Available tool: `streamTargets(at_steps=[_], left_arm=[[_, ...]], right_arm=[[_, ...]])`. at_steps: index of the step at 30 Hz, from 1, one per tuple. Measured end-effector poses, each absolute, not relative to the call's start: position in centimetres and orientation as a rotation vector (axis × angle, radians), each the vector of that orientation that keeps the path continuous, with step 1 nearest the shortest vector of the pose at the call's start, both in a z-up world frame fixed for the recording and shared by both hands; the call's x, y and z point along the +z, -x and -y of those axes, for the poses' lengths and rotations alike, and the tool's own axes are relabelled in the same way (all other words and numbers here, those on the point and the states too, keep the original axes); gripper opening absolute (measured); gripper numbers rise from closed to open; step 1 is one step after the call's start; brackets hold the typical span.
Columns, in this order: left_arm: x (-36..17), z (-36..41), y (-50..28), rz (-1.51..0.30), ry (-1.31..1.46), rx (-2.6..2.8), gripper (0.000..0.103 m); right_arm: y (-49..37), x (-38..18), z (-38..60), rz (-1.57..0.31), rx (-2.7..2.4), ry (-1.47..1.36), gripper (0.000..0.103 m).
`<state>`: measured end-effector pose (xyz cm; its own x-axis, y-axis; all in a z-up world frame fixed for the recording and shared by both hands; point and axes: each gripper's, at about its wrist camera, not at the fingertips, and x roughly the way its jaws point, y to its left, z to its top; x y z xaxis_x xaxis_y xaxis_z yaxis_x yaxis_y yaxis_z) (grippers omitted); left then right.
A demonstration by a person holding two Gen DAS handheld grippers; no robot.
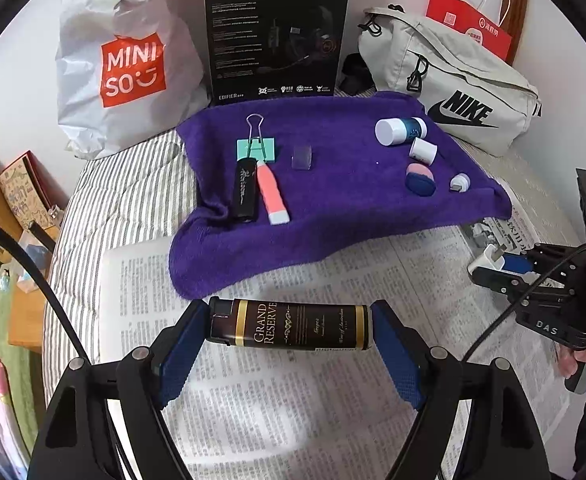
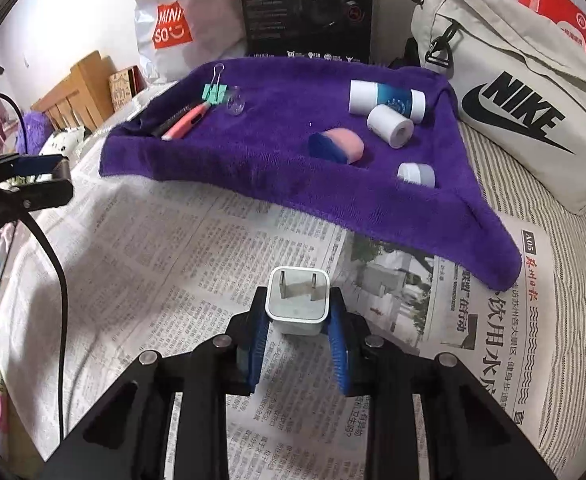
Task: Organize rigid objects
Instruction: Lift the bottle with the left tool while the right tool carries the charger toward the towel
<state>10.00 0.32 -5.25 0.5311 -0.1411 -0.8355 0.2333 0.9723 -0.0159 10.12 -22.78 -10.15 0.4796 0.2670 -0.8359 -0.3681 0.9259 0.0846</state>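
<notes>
My left gripper (image 1: 289, 326) is shut on a dark brown lighter (image 1: 289, 325) with gold "Grand Reserve" lettering, held crosswise by its two ends above the newspaper (image 1: 293, 400). My right gripper (image 2: 297, 312) is shut on a white plug adapter (image 2: 297, 300), its two prongs pointing away; it also shows at the right as the right gripper (image 1: 493, 270). On the purple towel (image 1: 333, 200) lie a teal binder clip (image 1: 258, 148), a black lighter (image 1: 246, 190), a pink cutter (image 1: 273, 196), a clear cap (image 1: 301, 157), a blue-white bottle (image 1: 399, 130), a white cup (image 1: 423, 150), a pink-blue sponge (image 1: 420, 180) and a small white cap (image 1: 460, 182).
Behind the towel stand a white Miniso bag (image 1: 121, 64), a black headset box (image 1: 275, 36), a beige Nike bag (image 1: 461, 88) and a red paper bag (image 1: 469, 28). Striped bedding (image 1: 125, 196) lies under the newspaper. Wooden furniture (image 2: 77, 92) stands at the left.
</notes>
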Motion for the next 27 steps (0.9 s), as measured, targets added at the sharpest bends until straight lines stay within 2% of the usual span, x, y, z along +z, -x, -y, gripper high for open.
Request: streamTargets(at_steps=[27], left_arm=[[-3.9,1.5,-16.2,-0.965,-0.084,-0.287,0.081]], right_arm=[[-14.9,-5.0,22.2,-0.963,0.418,0.087,0.028]])
